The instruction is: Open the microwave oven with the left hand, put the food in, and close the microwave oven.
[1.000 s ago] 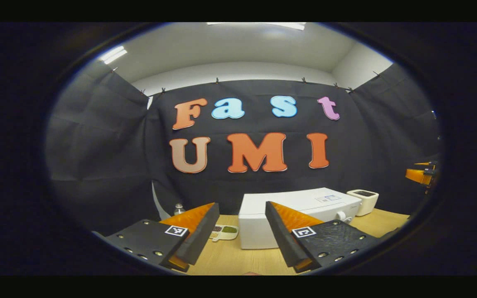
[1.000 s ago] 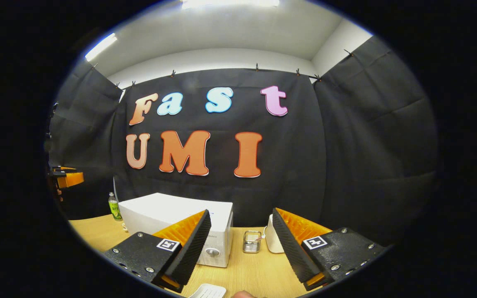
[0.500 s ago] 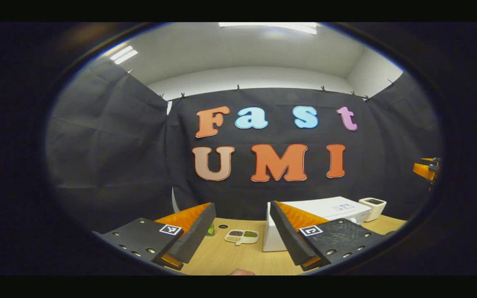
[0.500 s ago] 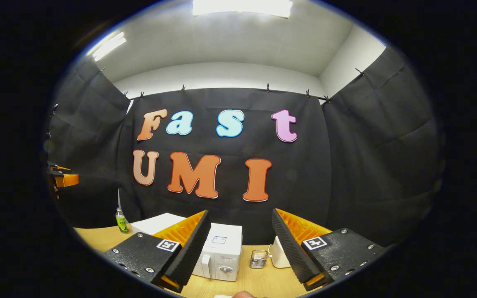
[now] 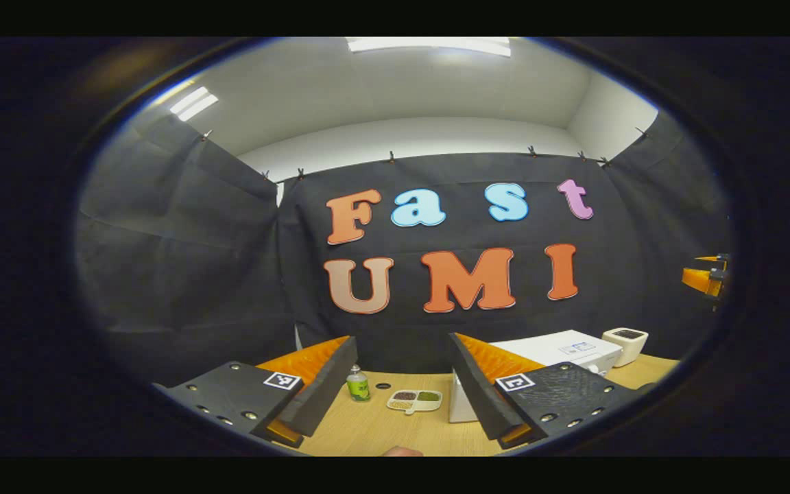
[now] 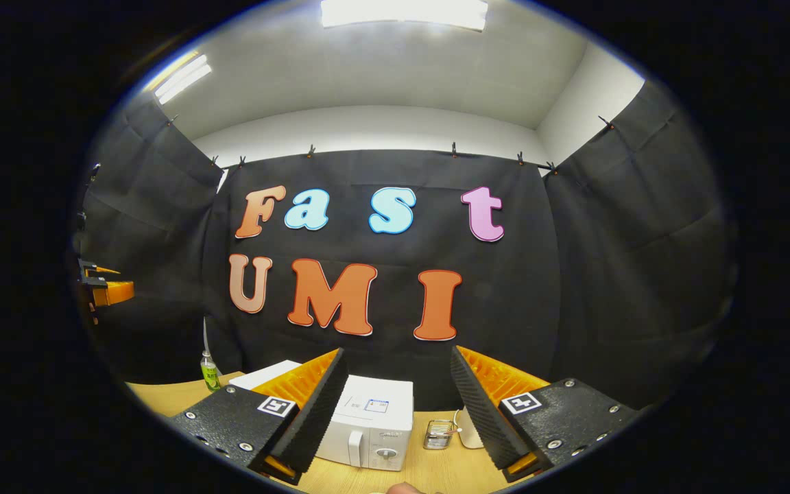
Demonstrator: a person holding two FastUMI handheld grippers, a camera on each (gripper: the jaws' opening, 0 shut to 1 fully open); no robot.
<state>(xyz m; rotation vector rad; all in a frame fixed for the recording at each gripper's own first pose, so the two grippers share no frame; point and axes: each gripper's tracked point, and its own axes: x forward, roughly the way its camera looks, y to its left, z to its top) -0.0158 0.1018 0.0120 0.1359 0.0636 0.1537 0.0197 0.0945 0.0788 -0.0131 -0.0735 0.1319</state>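
In the left gripper view, the left gripper [image 5: 402, 384] is held up over the wooden table [image 5: 381, 432] with its fingers spread wide and nothing between them. Through the gap you can see a small green-labelled bottle [image 5: 358, 384] and a divided food tray [image 5: 414, 401] just beside each other, with bare tabletop in front of them. The white microwave oven [image 5: 559, 353] sits to the right, partly hidden behind the right-hand finger, and a small white box [image 5: 625, 342] stands past it near the table's far edge. The right gripper [image 5: 703, 278] pokes in at the far right edge, well apart. In the right gripper view, its fingers are spread too, holding nothing. The microwave, door closed, sits in the gap with open table ahead; there's a sticker on top, too small to read. A little wire basket [image 6: 439, 434] stands just right of it.
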